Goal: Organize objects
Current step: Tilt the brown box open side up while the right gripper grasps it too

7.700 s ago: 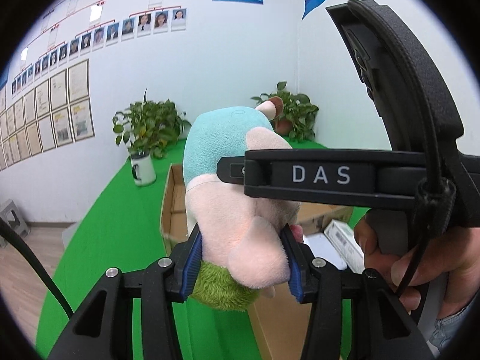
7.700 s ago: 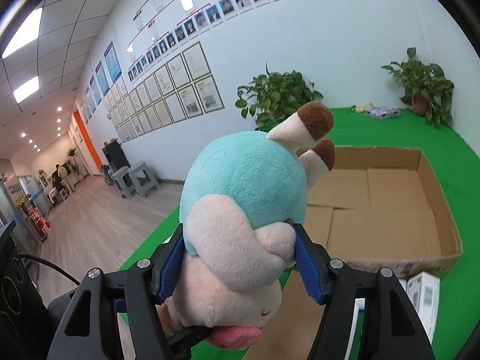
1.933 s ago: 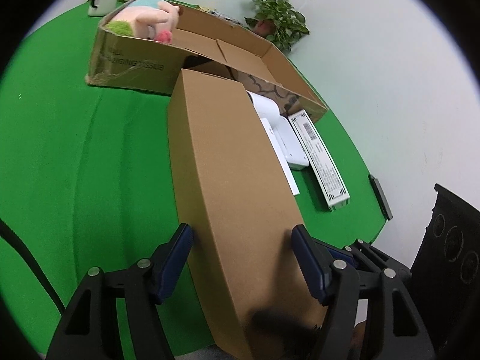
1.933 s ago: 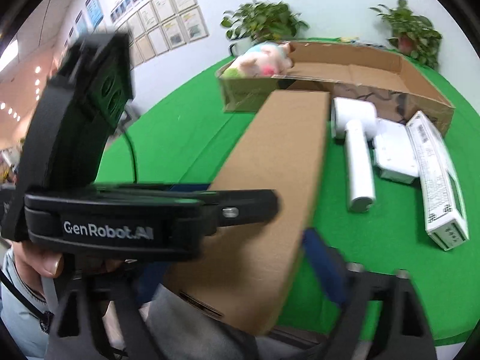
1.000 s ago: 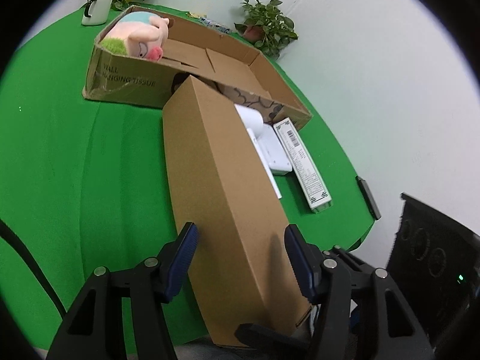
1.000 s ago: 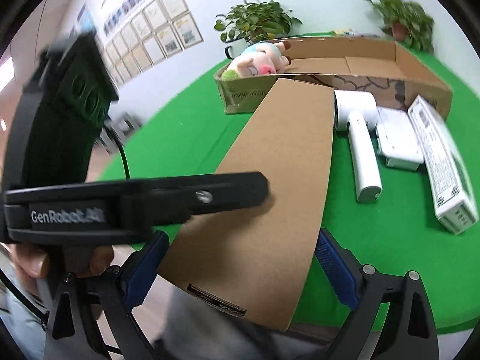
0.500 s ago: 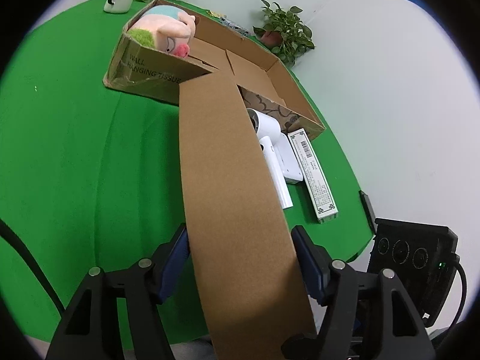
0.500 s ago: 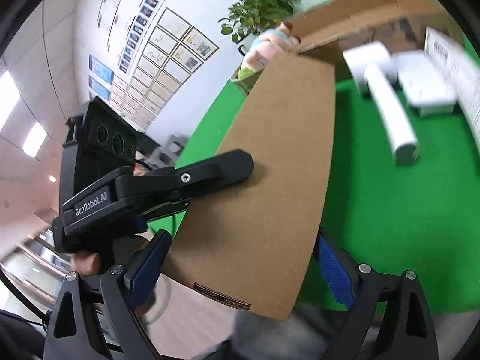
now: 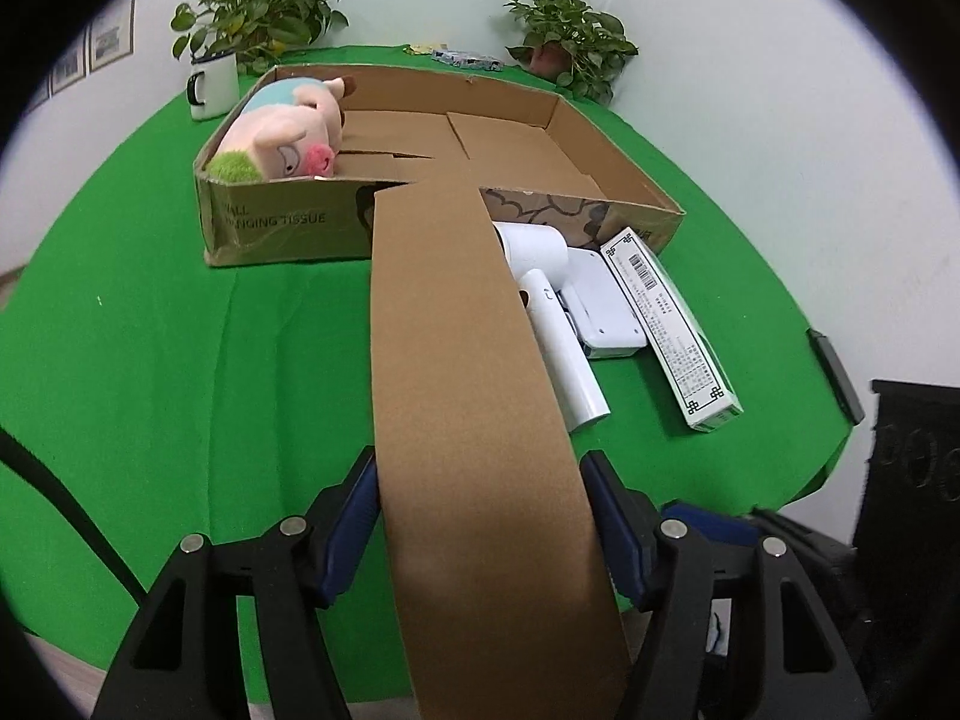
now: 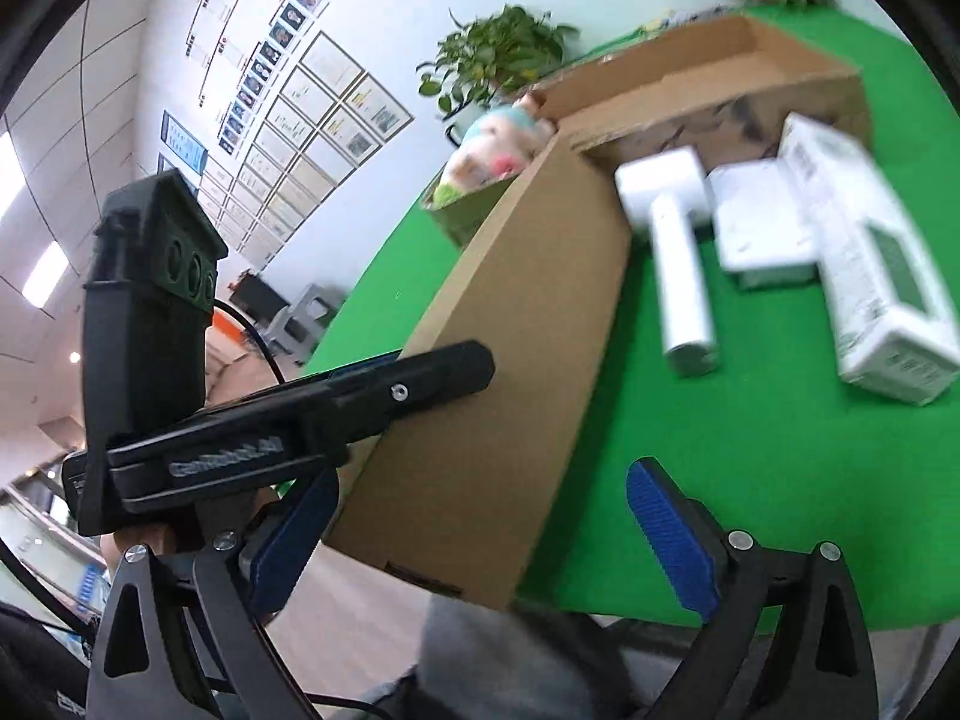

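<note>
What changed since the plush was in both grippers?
Plush toy let go, now lying in the open carton. Left gripper clamps the long brown box; right gripper is opening, one pad clear. White items unmoved.

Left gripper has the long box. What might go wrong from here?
Only the left gripper pinches the long brown box, at its near end; the right gripper is open: it may sag or twist. Its far end may snag the cardboard tray's front wall. It may sweep the white hair dryer alongside.
</note>
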